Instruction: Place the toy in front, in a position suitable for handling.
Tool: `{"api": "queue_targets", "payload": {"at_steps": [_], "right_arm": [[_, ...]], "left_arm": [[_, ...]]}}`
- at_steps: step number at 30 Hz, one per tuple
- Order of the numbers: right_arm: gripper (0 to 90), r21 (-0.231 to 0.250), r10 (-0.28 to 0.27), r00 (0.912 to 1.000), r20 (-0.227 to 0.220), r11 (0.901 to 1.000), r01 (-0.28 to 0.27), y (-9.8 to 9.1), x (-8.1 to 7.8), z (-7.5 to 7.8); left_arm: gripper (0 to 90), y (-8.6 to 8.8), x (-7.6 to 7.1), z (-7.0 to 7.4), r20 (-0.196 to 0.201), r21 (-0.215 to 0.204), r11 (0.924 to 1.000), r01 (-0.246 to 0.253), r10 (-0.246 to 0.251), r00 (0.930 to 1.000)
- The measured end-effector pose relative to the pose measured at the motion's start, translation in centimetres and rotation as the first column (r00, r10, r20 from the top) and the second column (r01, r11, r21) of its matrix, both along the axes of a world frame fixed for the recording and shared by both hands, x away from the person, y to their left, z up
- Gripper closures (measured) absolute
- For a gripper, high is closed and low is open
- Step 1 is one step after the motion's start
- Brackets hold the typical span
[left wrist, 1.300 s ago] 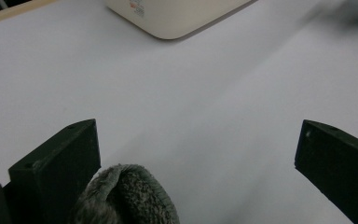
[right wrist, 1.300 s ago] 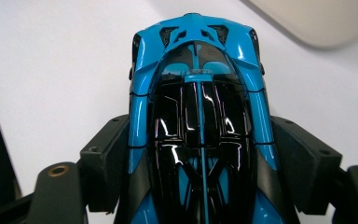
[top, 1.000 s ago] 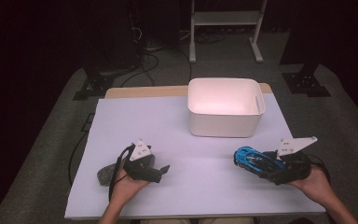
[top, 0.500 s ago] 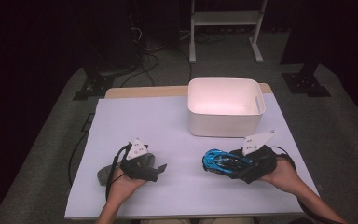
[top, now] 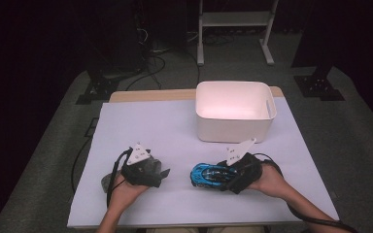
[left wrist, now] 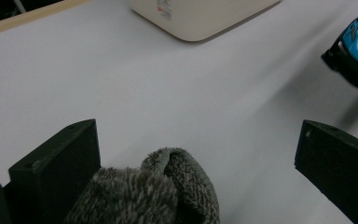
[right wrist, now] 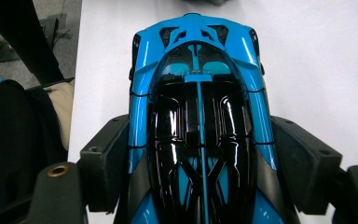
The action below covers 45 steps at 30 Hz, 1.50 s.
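White table (top: 175,126): blue toy car (right wrist: 200,116) clamped lengthwise between right gripper (right wrist: 200,186) pads.

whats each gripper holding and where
The right gripper grips the blue toy car by its two sides. The left gripper is open, a grey fuzzy cloth lying loose between its jaws.

Left gripper (top: 162,173) resting low near the table's front edge, jaws spread wide. Right gripper (top: 223,177) pointing leftward, jaws clamped.

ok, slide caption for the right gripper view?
Right tool clamps a blue toy car over the white table.
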State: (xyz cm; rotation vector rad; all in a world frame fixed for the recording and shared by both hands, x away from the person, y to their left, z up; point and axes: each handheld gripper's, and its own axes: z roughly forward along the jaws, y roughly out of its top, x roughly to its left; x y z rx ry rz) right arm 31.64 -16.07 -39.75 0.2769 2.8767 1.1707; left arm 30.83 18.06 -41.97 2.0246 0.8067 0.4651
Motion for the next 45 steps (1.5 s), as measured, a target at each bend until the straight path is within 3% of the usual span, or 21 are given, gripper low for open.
{"api": "queue_targets", "payload": {"at_steps": [14, 21, 34, 45], "right_arm": [[25.3, -0.045, 0.054, 0.9983, -0.022, 0.9975, -0.054, 2.8, 0.4, -2.3], [25.2, -0.05, 0.052, 0.9977, -0.044, 0.9973, -0.054, 3.2, 0.8, -3.4], [25.2, -0.074, 0.06, 0.9975, -0.038, 0.9952, -0.063, 3.6, 0.7, -4.9], [24.1, -0.078, 0.054, 0.998, -0.034, 0.9953, -0.057, 3.7, 0.5, -5.2]], "left_arm": [[0.0, 0.3, 0.0, 0.1, 0.0, 0.002, 1.0, -0.001, 0.001, 1.0], [0.0, 0.3, 0.0, 0.1, -0.001, -0.001, 1.0, 0.0, 0.0, 1.0], [0.0, 0.3, 0.1, 0.1, -0.002, -0.002, 1.0, 0.0, 0.0, 1.0], [0.0, 0.2, 0.1, 0.0, -0.006, 0.002, 1.0, 0.01, -0.01, 0.9999]]}}
